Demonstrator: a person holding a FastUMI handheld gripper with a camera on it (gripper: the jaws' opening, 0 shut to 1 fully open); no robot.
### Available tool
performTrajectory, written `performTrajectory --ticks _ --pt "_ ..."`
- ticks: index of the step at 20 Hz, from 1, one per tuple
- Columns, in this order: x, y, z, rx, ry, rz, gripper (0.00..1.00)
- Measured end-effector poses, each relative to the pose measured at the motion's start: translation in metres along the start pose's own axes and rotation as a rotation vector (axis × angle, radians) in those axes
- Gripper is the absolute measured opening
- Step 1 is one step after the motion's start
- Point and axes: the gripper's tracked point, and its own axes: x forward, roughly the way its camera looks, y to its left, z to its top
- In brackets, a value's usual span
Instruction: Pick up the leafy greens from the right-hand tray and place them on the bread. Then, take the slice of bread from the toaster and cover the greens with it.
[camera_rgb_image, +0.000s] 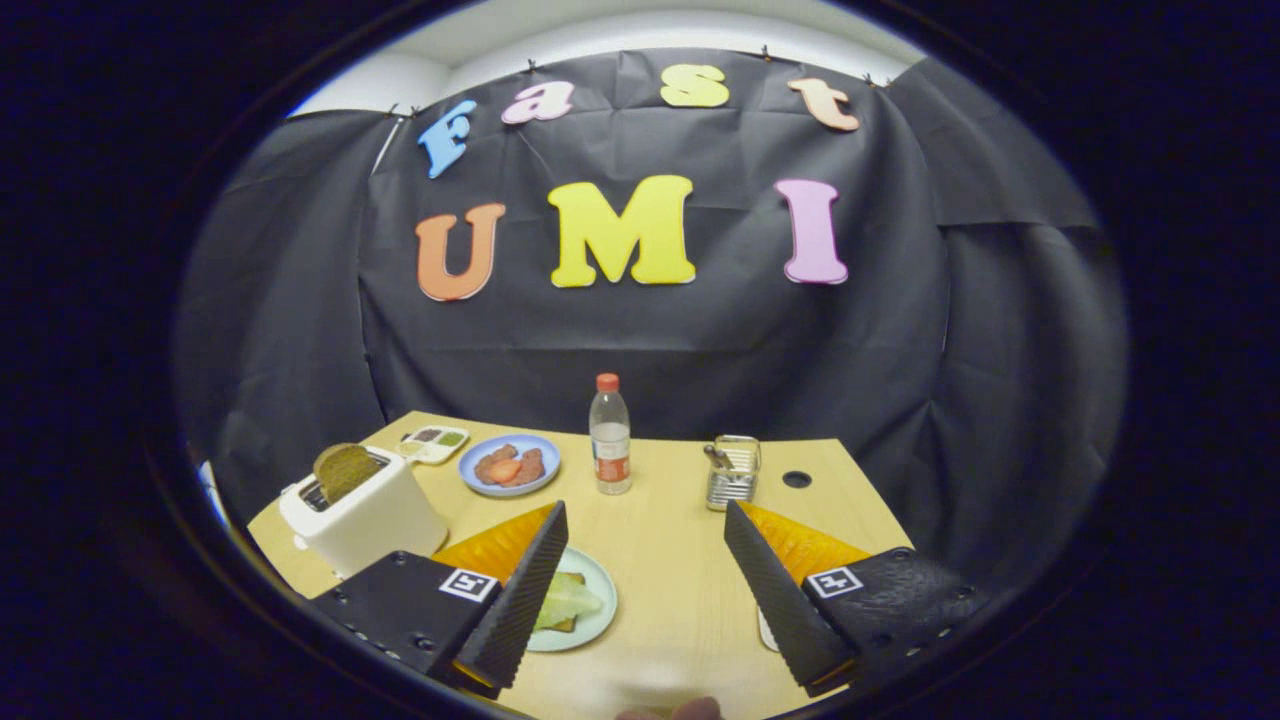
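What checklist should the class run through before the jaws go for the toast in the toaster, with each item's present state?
1. Greens already lie on the bread on the pale green plate: ok.
2. Gripper jaws stand wide open with nothing between them: ok.
3. Toast stands up out of the toaster slot, easy to grasp: ok.
4. Jaws lined up with the toast: not ok, the toaster sits off beyond the left jaw.
5. Bottle and blue plate stand farther back, clear of the path: ok.
6. Whether the toast is loose in the slot: cannot tell.
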Motion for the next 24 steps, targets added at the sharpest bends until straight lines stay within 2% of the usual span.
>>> performTrajectory --ticks 5,10,16,24 --pt "-0.030 0.077 0.022 -0.002 -0.037 -0.021 0.96" --pt "-0.029 0.183 0.032 0.001 -0.039 -0.028 0.96" --pt "0.000 0.308 0.014 -0.011 0.006 0.050 0.96" --pt "0.060 0.335 -0.037 -0.031 0.107 -0.040 0.96"
